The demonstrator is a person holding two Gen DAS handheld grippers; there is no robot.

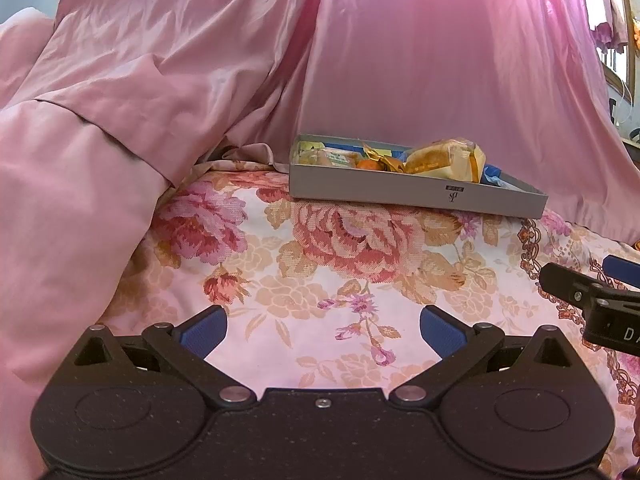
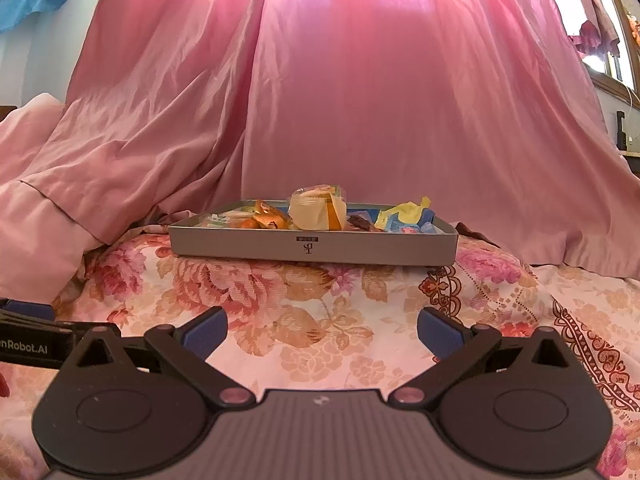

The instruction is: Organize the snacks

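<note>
1. Shallow grey cardboard tray sits on the floral bedsheet, its near wall hiding the lower parts of the wrapped snacks
2. Left gripper and right gripper both gape wide, empty, well short of the tray
3. Pink curtain conceals everything behind

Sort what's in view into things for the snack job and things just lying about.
For the job: grey box, wrapped bun, yellow wrapper, orange wrapper, both open grippers.
Lying about: floral bedsheet, pink curtain, pink quilt.
</note>
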